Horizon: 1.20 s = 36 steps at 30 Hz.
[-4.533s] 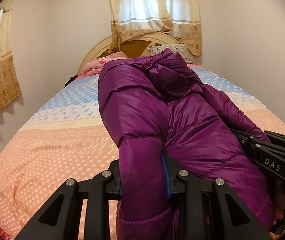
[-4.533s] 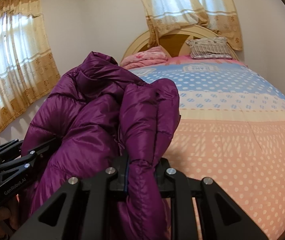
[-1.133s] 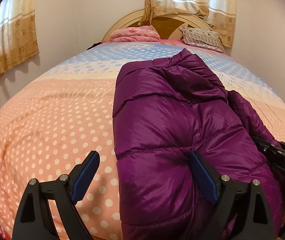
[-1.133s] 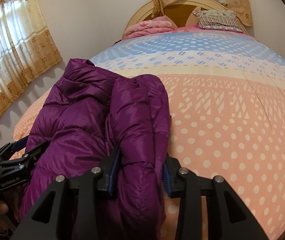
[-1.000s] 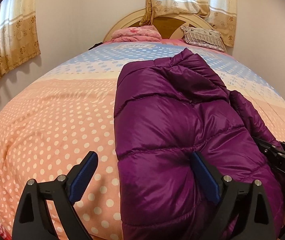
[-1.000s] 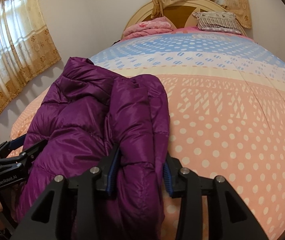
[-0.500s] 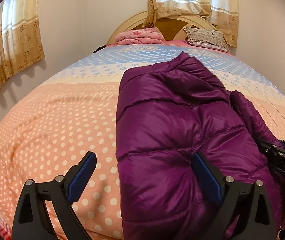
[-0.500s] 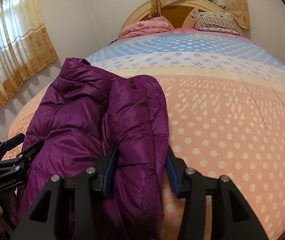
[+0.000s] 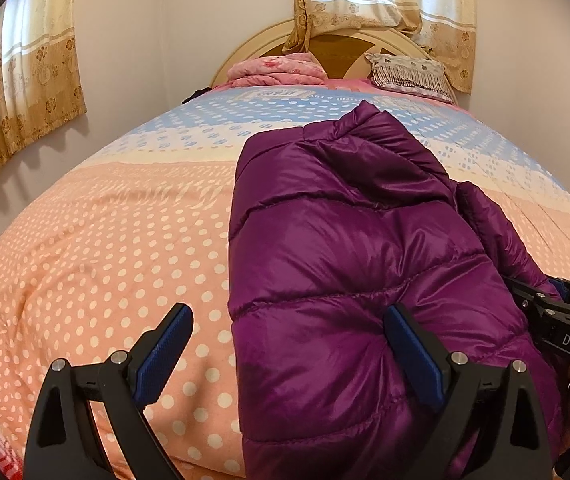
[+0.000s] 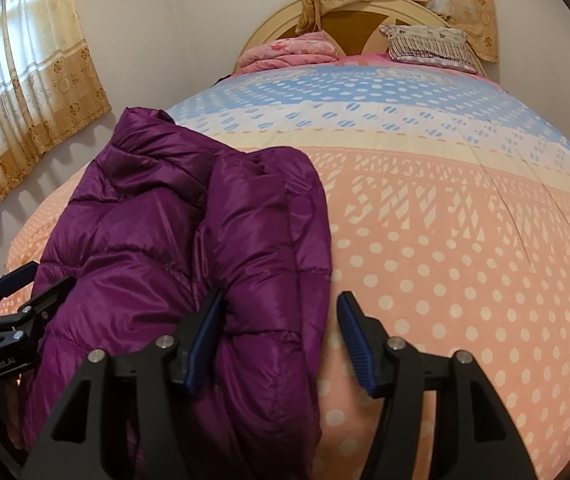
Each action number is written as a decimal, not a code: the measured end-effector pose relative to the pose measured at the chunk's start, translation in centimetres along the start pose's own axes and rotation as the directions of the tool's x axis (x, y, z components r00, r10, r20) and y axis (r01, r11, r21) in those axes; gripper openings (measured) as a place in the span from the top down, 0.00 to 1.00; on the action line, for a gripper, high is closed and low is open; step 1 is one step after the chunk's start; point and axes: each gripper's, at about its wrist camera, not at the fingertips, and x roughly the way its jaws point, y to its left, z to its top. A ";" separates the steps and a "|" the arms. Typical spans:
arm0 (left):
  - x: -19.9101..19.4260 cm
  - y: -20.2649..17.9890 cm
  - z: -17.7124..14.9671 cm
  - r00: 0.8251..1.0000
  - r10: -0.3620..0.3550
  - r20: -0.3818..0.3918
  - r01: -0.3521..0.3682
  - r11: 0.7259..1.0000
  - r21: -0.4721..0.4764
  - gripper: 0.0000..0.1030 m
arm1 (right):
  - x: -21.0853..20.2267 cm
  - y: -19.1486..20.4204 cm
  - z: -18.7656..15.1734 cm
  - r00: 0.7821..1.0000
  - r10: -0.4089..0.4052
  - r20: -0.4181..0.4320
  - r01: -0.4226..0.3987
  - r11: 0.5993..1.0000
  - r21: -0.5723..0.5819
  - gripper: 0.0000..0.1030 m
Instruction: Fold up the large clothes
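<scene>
A purple puffer jacket lies folded lengthwise on the bed's near edge, also seen in the right wrist view. My left gripper is open wide, its jaws standing either side of the jacket's left hem corner, holding nothing. My right gripper is open, its left pad against the jacket's right hem, the right pad over the quilt. The right gripper shows at the far right of the left wrist view; the left gripper shows at the lower left of the right wrist view.
The bed has a peach polka-dot and blue quilt. A pink folded blanket and a patterned pillow lie by the headboard. Curtained windows are on the left and back walls.
The jacket was lowered onto the bed from held up. Both grippers let go: the left one earlier, the right one opened in the last half second.
</scene>
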 end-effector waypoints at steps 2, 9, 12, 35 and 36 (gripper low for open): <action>-1.0 0.1 0.1 1.000 0.013 0.013 -0.013 1.000 0.003 0.06 | -0.9 0.0 0.2 1.000 -0.007 0.009 0.007 1.000 0.003 0.39; -9.6 1.4 1.8 0.981 0.045 0.190 -0.040 0.999 -0.031 0.06 | -8.9 1.8 1.9 0.989 0.049 0.141 -0.040 0.997 -0.061 0.31; -14.2 2.2 2.2 0.965 0.046 0.257 -0.030 0.997 -0.068 0.06 | -12.8 2.9 2.2 0.977 0.065 0.204 -0.047 0.994 -0.095 0.28; -23.0 2.3 1.5 0.915 0.103 0.389 -0.063 0.991 -0.114 0.06 | -23.5 5.4 0.2 0.884 -0.040 0.466 0.085 0.993 -0.077 0.14; -23.1 2.3 1.5 0.915 0.106 0.389 -0.066 0.991 -0.115 0.06 | -23.5 5.4 0.1 0.884 -0.038 0.465 0.085 0.993 -0.080 0.14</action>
